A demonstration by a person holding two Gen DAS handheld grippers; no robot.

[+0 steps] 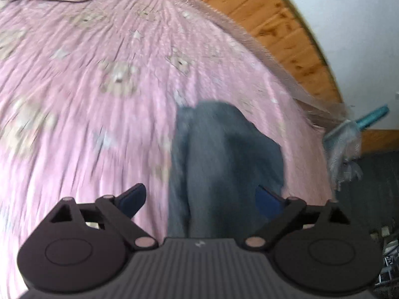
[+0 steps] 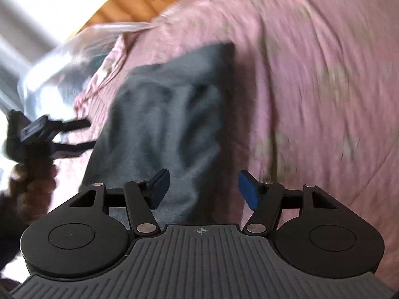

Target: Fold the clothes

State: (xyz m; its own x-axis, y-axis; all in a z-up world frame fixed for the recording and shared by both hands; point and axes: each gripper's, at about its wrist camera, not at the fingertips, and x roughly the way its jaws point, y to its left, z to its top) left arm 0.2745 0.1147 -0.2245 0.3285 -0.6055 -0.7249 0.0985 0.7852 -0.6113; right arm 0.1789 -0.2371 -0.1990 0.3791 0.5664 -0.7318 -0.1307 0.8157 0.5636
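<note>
Plainly both claws, left [image 1: 199, 199] and right [image 2: 202, 189], stood wide and held nothing, above a grey garment [image 1: 224, 149] lying bunched on the pink bedspread [image 1: 87, 87]. Whether folded or awaiting folding, blur hid. Open bedspread spread leftward; the bed's edge lay close beside it.

The bed [image 1: 87, 124] was covered by a pink bedspread [image 2: 311, 79] printed with teddy bears and stars. A dark grey garment [image 1: 224, 154], loosely folded and creased, was laid directly on it near one edge.
</note>
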